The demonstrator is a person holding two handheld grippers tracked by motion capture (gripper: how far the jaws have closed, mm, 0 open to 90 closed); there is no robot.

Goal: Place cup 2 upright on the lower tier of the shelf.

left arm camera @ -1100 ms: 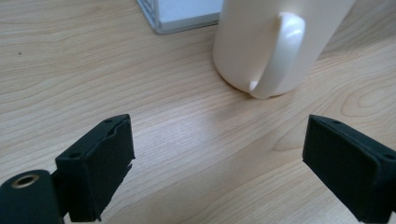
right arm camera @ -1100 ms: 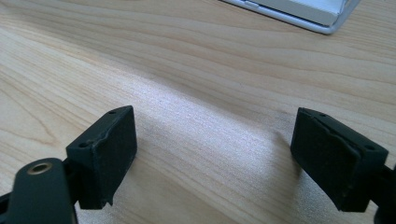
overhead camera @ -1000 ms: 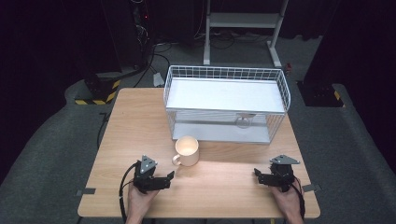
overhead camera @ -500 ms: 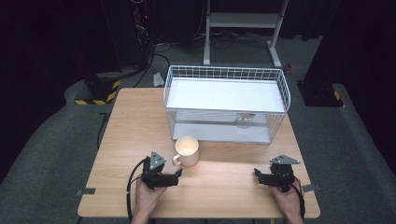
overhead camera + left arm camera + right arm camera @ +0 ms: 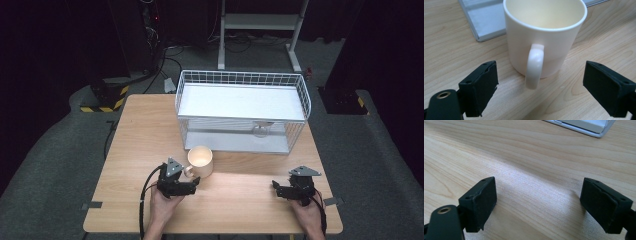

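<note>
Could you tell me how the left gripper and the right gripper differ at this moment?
The left gripper sits beside the cream mug, with the mug's handle between its fingers, not yet touched; the right gripper has only bare table between its fingers. The left has just been closing slightly. Both are open and black, and each is held in a hand.

A light wooden table (image 5: 150, 125) is set on grey carpet (image 5: 60, 160). A white wire basket rack (image 5: 242, 112) is placed at its far half. Beyond it, a white metal stand (image 5: 260, 22) and black cables (image 5: 165, 55) are seen.
</note>
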